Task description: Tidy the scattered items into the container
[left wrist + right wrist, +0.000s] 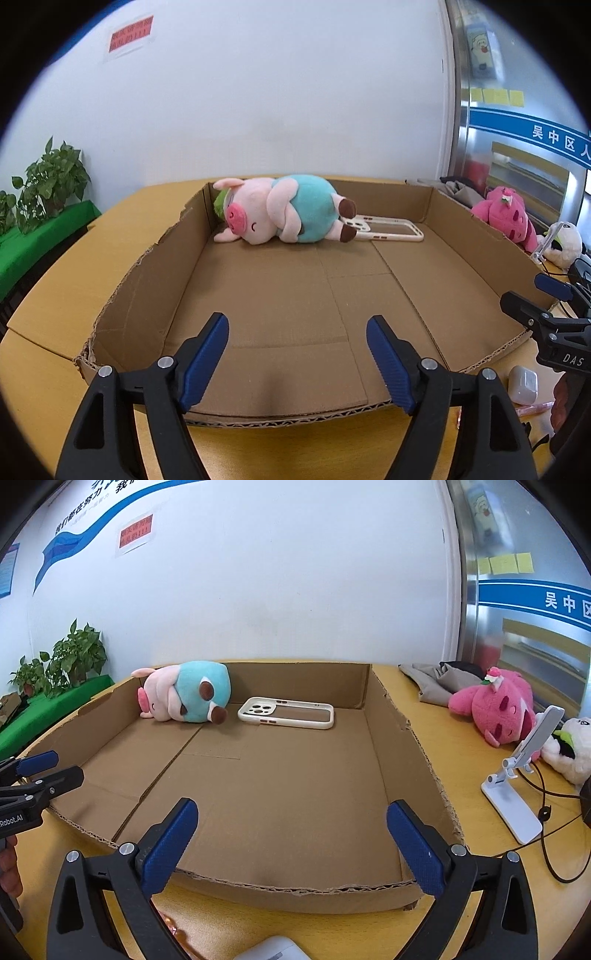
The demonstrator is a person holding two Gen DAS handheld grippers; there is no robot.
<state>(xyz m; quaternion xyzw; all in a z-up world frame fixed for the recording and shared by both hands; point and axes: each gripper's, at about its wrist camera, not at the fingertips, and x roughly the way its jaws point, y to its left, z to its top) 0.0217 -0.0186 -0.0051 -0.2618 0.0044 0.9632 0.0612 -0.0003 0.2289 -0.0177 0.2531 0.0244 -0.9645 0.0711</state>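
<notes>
Both tongs stand spread and empty: the left gripper (297,363) and the right gripper (291,845) hover at the near wall of the shallow cardboard box (373,734), nothing between their blue pads. Inside the box, at the far end, a plush pig (280,212) in a teal suit lies on its side with a cream phone case (286,712) just beside its feet. Outside to the right, on the yellow table (443,746), wait a pink plush toy (495,709) and a white plush (569,749) partly behind a white phone stand (517,786); a small white earbud case (522,384) sits near the box's front corner. The plush toys should be light and squashy, so a pinch across the thick body would probably hold better than one on a limb or ear. The earbud case looks hard, smooth and rounded, likely to slip unless the pads close squarely on its flat faces.
</notes>
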